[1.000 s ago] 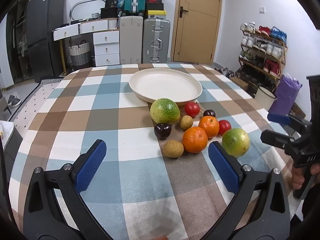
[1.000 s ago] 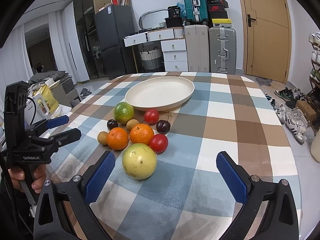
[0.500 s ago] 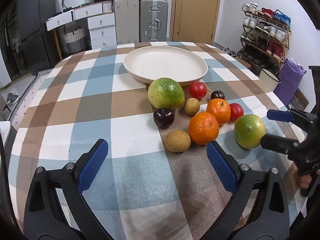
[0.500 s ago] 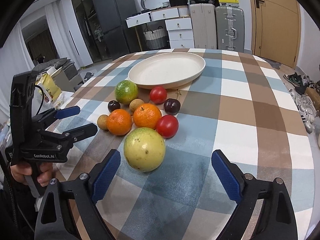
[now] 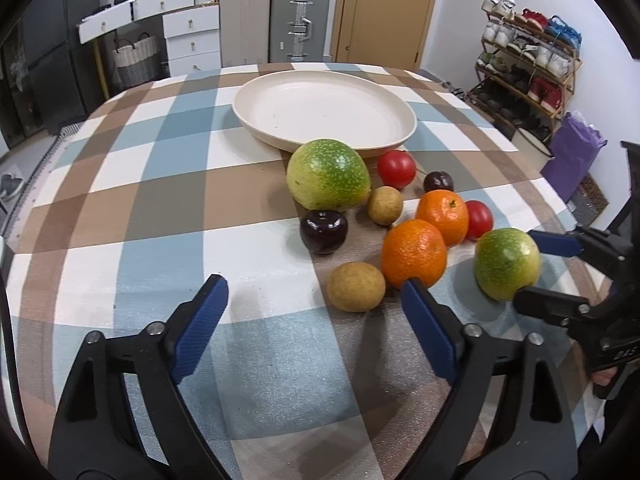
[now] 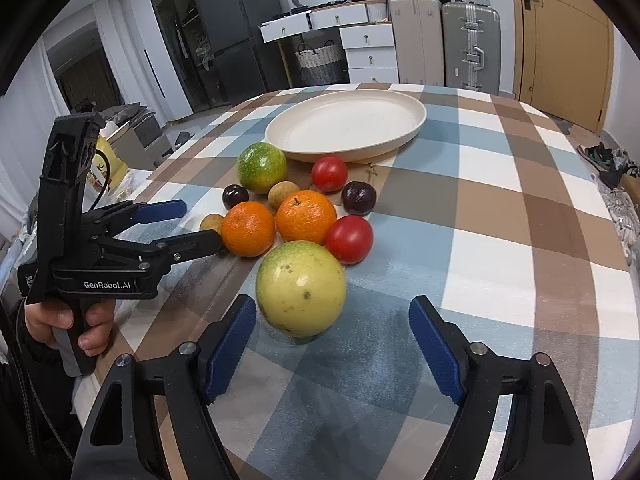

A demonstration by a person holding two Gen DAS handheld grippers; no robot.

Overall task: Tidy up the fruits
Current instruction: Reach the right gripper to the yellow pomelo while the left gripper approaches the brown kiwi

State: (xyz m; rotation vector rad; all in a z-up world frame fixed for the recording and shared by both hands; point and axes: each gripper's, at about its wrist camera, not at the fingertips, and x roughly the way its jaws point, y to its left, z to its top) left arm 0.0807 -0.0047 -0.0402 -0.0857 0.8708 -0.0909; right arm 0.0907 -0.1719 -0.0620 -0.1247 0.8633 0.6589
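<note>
Several fruits lie in a cluster in front of a cream plate [image 5: 320, 108] [image 6: 348, 120] on the checked tablecloth. My left gripper [image 5: 314, 292] [image 6: 202, 224] is closing. A small yellow-brown fruit [image 5: 356, 286] [image 6: 210, 222] sits between its tips, near the right finger, and the pads do not touch it. My right gripper [image 6: 330, 308] [image 5: 522, 267] is also closing. Its tips flank the near side of a yellow-green round fruit [image 6: 300, 288] [image 5: 506, 262] without pressing on it. Two oranges [image 5: 414, 254] [image 5: 442, 216], a big green fruit [image 5: 328, 174], tomatoes and dark plums lie behind.
A person's hand [image 6: 86, 320] holds the left gripper's handle at the table's left edge. Beyond the table stand suitcases [image 5: 300, 20], white drawers [image 5: 192, 40], a shoe rack [image 5: 528, 52] and a purple bag [image 5: 572, 160]. Bare tablecloth stretches to the left of the fruit.
Both grippers have come forward and down towards the fruit cluster, and the fruits now look larger. The fingers of both grippers stand closer together than before.
</note>
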